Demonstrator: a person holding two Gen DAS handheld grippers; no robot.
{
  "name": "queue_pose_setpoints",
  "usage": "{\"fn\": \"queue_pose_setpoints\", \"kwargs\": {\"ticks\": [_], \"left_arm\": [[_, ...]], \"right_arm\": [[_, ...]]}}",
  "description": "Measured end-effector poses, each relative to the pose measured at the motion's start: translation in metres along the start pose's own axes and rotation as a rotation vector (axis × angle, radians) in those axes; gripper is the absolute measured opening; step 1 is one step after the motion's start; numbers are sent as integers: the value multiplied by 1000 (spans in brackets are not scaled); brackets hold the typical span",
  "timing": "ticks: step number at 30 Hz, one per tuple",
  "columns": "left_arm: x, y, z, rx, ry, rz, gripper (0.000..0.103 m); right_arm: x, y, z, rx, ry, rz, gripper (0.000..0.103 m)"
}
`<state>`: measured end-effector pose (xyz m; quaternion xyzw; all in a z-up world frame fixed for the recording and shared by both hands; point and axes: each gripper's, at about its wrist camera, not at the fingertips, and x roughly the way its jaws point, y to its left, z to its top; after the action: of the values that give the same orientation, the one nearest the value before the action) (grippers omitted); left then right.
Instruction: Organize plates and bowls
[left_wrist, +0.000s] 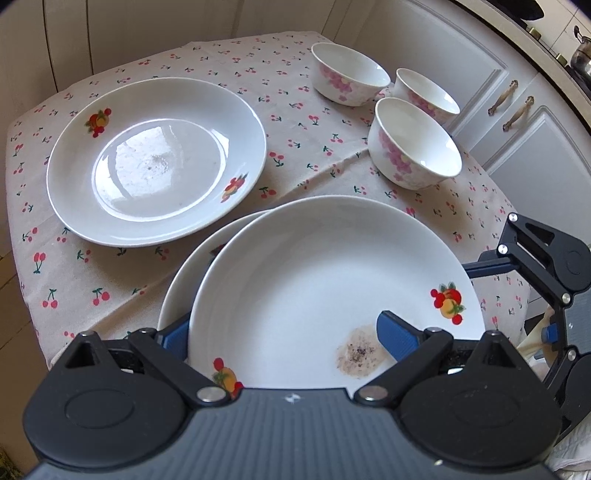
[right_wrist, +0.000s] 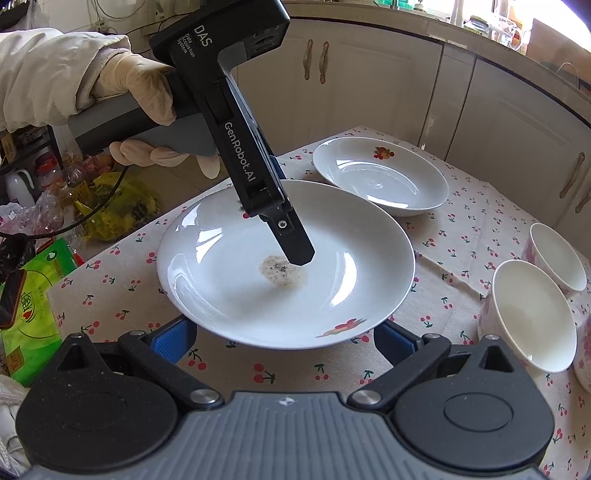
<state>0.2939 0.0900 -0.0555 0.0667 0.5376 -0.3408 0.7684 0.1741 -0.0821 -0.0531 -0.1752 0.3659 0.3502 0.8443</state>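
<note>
Left claw (left_wrist: 280, 332) astride stained plate (left_wrist: 314, 280), lower plate (left_wrist: 192, 273) mostly hidden

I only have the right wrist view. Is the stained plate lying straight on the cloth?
Observer: No. The stained plate lies over a second plate, whose rim shows beside it.
Operator: I see one finger of the left hand-held gripper. Where is the other?
Observer: The other finger is outside the stained plate's rim. The left hand-held gripper is open and straddles that rim.
Operator: How many bowls?
Observer: Three bowls, close together at the far corner.
</note>
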Motion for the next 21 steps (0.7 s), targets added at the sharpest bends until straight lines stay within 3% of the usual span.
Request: {"fn": "queue_pose_setpoints", "kwargs": {"ticks": [11, 21], "left_arm": [[8, -12, 5, 49, 26, 59, 99], [10, -10, 11, -25, 17, 70, 99]], "right_arm": [[-5, 2, -1, 17, -12, -6, 103], [-8, 3, -2, 32, -23, -2, 103]]}}
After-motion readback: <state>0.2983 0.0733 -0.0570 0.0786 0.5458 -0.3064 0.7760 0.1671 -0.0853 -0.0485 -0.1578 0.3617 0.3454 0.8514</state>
